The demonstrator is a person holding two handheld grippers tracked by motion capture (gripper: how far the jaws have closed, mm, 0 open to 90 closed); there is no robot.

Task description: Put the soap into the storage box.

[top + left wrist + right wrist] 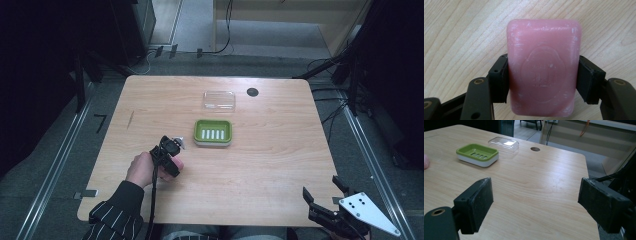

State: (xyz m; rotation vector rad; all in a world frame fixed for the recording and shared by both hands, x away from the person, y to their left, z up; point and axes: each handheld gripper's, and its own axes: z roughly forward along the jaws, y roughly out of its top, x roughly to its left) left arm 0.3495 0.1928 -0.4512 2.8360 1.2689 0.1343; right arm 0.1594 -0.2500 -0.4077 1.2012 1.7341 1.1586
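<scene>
Gripping: left claw [541,82] is clenched on the pink rectangular bar of soap [543,67], one pad [499,80] on each long side — the bar sits just over the wooden bench [280,165], toward its left near corner.
Free claw: right claw [534,205] stands released, nothing between its pads, off the right near corner.
Likely goal: green slotted soap dish on a white base [213,133], mid-bench and just beyond the left claw.
Beyond it: clear plastic lid [219,99] toward the far edge, next to a dark round hole [252,92].
Risk: the bar looks smooth and rounded, so a tilt or slack squeeze could let it slide out — or an edge could catch the dish rim and shove the dish.
Room: open wood between soap and dish; right half bare.
</scene>
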